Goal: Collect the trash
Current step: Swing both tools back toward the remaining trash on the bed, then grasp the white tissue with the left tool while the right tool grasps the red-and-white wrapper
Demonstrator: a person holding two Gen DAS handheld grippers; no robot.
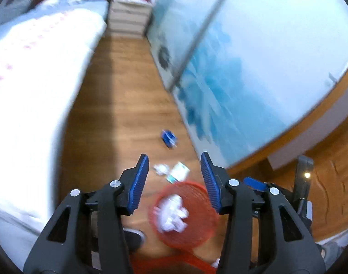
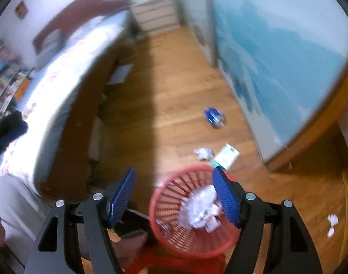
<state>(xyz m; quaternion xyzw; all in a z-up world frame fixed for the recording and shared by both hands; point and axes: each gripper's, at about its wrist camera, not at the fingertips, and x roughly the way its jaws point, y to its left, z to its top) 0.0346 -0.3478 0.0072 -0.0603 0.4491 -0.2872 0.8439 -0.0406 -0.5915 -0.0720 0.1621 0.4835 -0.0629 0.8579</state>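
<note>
A red slatted basket (image 1: 203, 233) (image 2: 171, 205) stands on the wood floor below both grippers, with white crumpled trash (image 1: 174, 212) (image 2: 201, 207) inside. Beyond it on the floor lie a crumpled white paper (image 1: 161, 168) (image 2: 203, 153), a white and teal carton (image 1: 179, 171) (image 2: 227, 156) and a blue can (image 1: 169, 137) (image 2: 215, 115). My left gripper (image 1: 175, 180) is open and empty above the basket. My right gripper (image 2: 174, 194) is open and empty above the basket's left rim.
A bed (image 1: 32, 80) (image 2: 59, 96) runs along the left. A wardrobe with blue sliding doors (image 1: 253, 68) (image 2: 276, 57) lines the right. A white drawer unit (image 1: 128, 18) (image 2: 155, 13) stands at the far end. Small white scraps (image 2: 332, 223) lie at right.
</note>
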